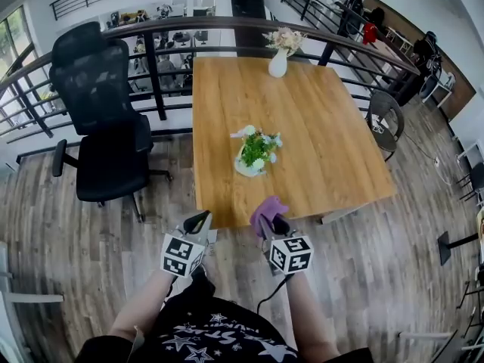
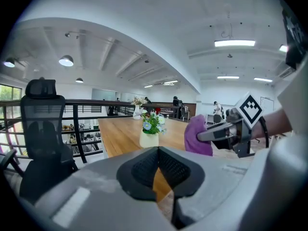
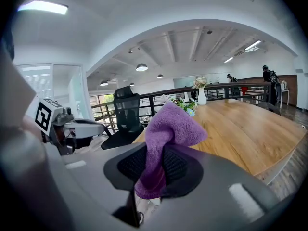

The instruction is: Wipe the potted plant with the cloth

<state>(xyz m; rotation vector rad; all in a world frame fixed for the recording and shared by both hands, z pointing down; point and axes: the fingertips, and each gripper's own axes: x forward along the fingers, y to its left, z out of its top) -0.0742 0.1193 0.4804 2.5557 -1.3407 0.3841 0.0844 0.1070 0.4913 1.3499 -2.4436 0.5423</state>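
Right gripper (image 1: pixel 274 225): jaws clamp purple cloth (image 1: pixel 265 209). Left gripper (image 1: pixel 198 220): jaws closed, empty. Potted plant (image 1: pixel 255 154): mid-frame on worktop (image 1: pixel 333 142).

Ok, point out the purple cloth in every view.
Head view: purple cloth at bottom centre, held by the right gripper.
Left gripper view: right of centre.
Right gripper view: dead centre, clamped between the jaws.
Shared landmark: potted plant on the table.
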